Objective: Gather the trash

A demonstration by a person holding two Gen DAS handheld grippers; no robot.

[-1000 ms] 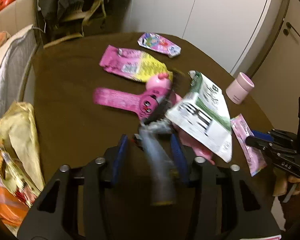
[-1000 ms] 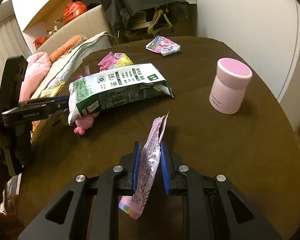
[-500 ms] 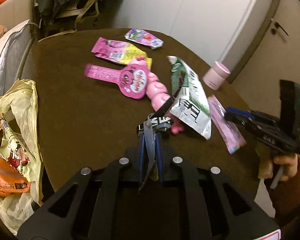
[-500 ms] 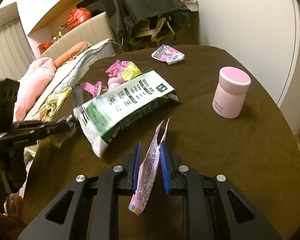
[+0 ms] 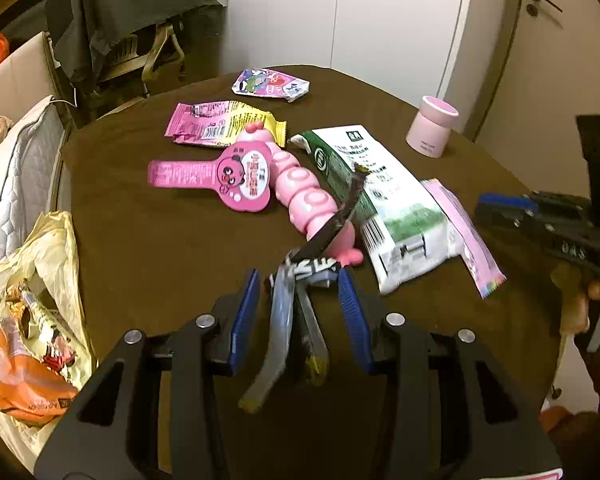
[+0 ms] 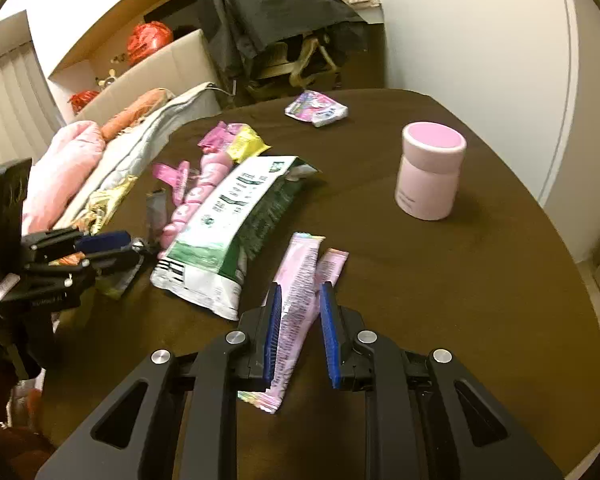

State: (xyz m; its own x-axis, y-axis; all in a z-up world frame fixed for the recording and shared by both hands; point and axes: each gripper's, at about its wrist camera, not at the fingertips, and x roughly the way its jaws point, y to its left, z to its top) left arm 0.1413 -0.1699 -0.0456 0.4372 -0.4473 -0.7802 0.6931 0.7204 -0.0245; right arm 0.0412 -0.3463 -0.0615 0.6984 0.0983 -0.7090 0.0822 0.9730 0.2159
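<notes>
My left gripper [image 5: 298,282] is open, with a dark crumpled wrapper [image 5: 288,320] lying loose between its fingers. The green and white bag [image 5: 374,200] lies flat on the brown table [image 5: 160,248] just ahead of it, next to a pink toy [image 5: 304,192]. My right gripper [image 6: 300,296] is open, and the pale pink wrapper [image 6: 298,292] lies on the table between its fingers. The bag also shows in the right wrist view [image 6: 228,232], left of the pink wrapper.
A yellow trash bag [image 5: 32,312] with wrappers hangs at the table's left edge. A pink cup [image 6: 430,176] stands at the right. A pink and yellow wrapper [image 5: 220,124] and a colourful packet [image 5: 270,84] lie farther back. A bed and a draped chair stand beyond.
Both grippers have opened. The green and white bag dropped from the air onto the table, and the pale pink wrapper now lies on the table between the right fingers.
</notes>
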